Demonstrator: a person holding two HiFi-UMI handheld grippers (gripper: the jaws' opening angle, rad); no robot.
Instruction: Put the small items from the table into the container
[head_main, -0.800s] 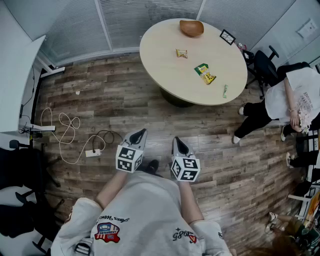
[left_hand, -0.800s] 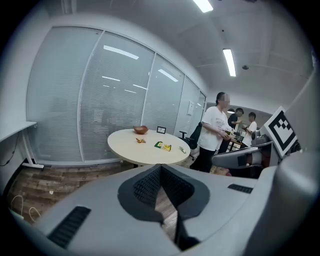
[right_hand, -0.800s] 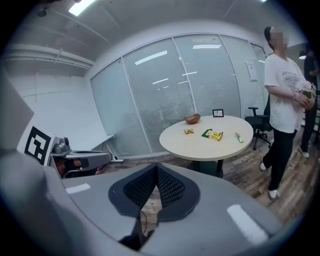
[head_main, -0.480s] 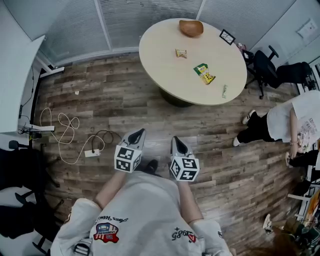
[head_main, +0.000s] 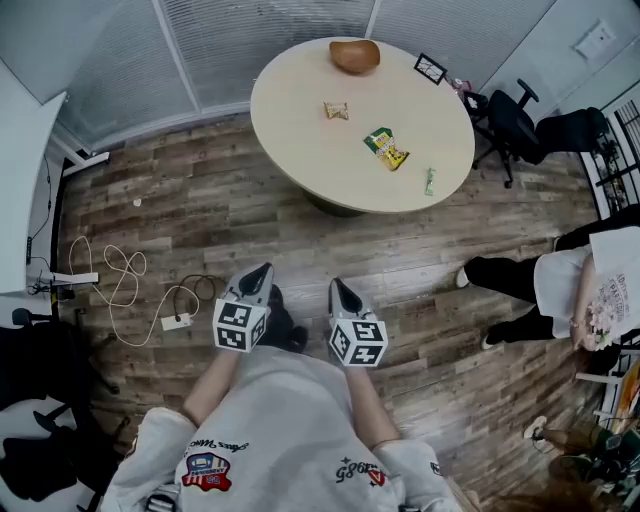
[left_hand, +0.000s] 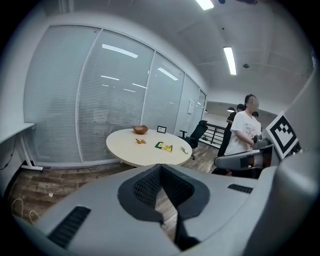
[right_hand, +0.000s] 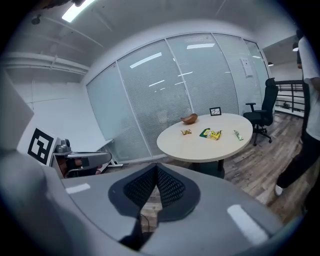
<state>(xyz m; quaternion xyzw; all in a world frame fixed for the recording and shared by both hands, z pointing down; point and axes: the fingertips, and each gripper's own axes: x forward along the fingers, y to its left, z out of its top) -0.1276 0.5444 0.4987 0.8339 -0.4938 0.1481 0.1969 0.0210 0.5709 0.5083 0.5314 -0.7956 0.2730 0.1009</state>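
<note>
Green-and-yellow snack packet (head_main: 385, 148) on pale round table (head_main: 300, 110), print unreadable

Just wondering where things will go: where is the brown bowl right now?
In the head view, the brown bowl sits at the round table's far edge, left of the small framed card.

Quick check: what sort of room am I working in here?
Most likely an office meeting room: a round beige table stands on wood-plank flooring, glass partition walls with blinds run behind it, and a black swivel office chair sits beside it.
</note>
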